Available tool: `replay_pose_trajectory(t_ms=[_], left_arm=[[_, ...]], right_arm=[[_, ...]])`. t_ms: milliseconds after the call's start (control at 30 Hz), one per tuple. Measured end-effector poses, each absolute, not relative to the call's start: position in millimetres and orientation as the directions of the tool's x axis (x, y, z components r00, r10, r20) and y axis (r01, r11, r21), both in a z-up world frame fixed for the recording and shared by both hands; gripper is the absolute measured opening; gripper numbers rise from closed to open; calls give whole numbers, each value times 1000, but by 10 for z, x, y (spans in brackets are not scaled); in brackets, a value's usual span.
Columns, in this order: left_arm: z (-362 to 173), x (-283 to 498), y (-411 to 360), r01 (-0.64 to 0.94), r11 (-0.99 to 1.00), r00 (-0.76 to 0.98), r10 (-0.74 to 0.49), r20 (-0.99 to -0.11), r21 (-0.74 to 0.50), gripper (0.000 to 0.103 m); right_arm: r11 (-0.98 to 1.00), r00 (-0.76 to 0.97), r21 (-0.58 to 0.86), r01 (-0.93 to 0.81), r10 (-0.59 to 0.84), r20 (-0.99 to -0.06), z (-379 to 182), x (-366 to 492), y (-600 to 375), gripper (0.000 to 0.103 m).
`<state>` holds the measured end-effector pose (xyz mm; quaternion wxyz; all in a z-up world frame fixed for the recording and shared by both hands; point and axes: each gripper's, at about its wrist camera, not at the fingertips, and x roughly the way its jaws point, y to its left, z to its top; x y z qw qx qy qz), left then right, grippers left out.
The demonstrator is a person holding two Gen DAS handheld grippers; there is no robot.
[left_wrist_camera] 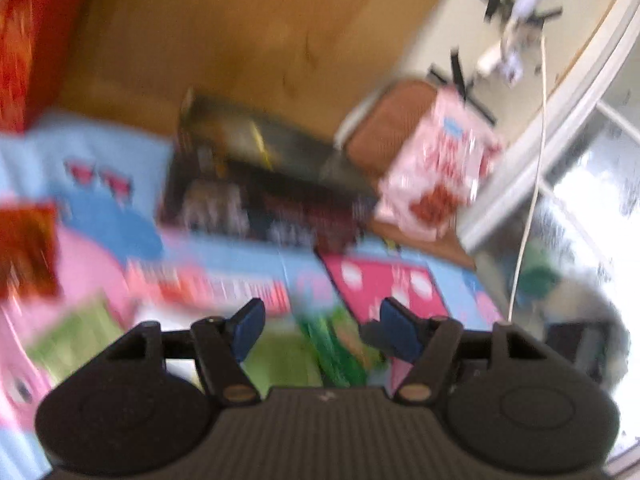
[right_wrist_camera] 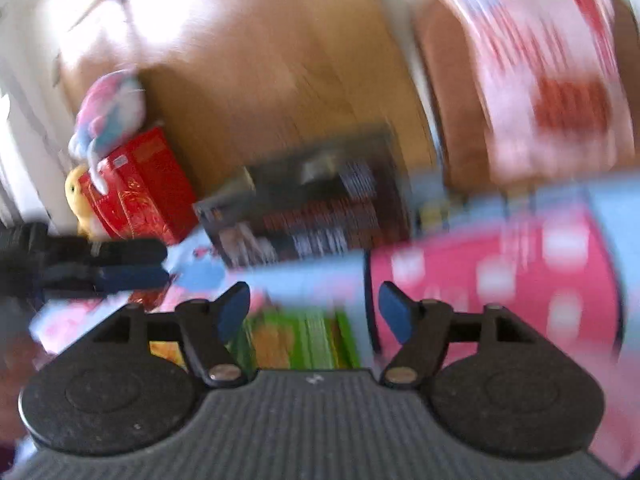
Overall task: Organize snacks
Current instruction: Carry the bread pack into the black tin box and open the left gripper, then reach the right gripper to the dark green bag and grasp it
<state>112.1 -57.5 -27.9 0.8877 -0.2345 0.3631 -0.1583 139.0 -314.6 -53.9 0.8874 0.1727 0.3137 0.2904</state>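
I'm holding both claws over a cartoon-print mat (left_wrist_camera: 248,256) w/ snacks scattered on it; both views are badly smeared, so details are approx.

My left gripper (left_wrist_camera: 320,330) is standing partway open, nothing btwn the blue pads. My right gripper (right_wrist_camera: 314,314) is gaping too, also empty. No pack is being gripped by either one.

The nearest snack is the green packet (left_wrist_camera: 340,352), lying on the mat right under and just ahead of the left claw's tips; in the right wrist view the same green packet (right_wrist_camera: 304,340) is sitting directly btwn and below my right fingers. Its long axis seems to be running away from me, roughly along the line each claw is pointing, but the blur makes that a guess. So it's lying dead ahead and below for both hands; I'm judging the right is marginally better centred on it.

Farther out: a dark snack box (left_wrist_camera: 256,196) is lying flat past the mat's far edge, long side across my view, and a pink-white bag (left_wrist_camera: 436,176) is leaning by a brown case (left_wrist_camera: 384,128) to the right. A red box (right_wrist_camera: 140,192) is standing off left w/ a plush toy (right_wrist_camera: 108,112) on top.

Next move, I'm guessing: dropping straight down onto the green packet.
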Motion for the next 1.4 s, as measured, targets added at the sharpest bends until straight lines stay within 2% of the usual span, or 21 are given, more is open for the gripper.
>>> replay_pose_trajectory(t_ms=[33,67,133,167,200,233,333,567,667,800,900,1000,1133,1367,1400], left_arm=[[-342,1113,-625,103,840,669,-455,-588,-532,61],[-408,1098,-680,101,840,651,-461,-603,-533,60],[-414,970,-765,130,860,674,-442,-592,-494,53],[-413,928,-790,140,860,666,-448,-596,-491,50],[-408,885,-783,150,846,654,-473,-590,-512,45],[-397,842,-776,164,828,639,-503,-582,-536,42],[-320,601,-754,194,830,663,-504,-554,-522,41],[-160,-42,-451,199,860,728,-450,-517,-469,43],[-190,-272,-277,172,877,755,-410,-512,-448,45],[-318,-497,-36,111,888,773,-359,-523,-446,46],[-431,-573,111,69,882,764,-347,-543,-467,47],[-530,-588,187,54,872,749,-358,-558,-486,47],[-583,-595,131,80,858,723,-400,-563,-507,51],[-629,-739,-45,165,840,676,-477,-561,-516,54],[-644,-764,-73,181,836,668,-491,-560,-518,57]], right_arm=[[744,594,558,-368,650,-475,-641,1431,-3201,72],[703,587,615,-357,681,-438,-688,1385,-3274,69],[618,512,708,-340,754,-412,-748,1320,-3326,53],[577,467,746,-333,788,-401,-776,1282,-3304,35],[544,433,770,-334,814,-388,-801,1204,-3278,25],[540,421,768,-344,820,-388,-794,1112,-3239,25],[529,413,735,-425,836,-362,-633,834,-3055,25],[545,420,534,-646,838,-348,-268,132,-2664,27],[567,438,452,-689,822,-364,-243,-58,-2554,34],[630,511,357,-690,773,-377,-240,-159,-2530,50],[672,553,337,-659,737,-389,-293,-173,-2590,60],[706,577,334,-625,705,-412,-379,-162,-2637,65],[722,573,349,-598,689,-444,-459,-158,-2684,67],[678,496,322,-660,716,-490,-510,-327,-2870,68],[677,487,312,-667,713,-505,-538,-369,-2908,68]])
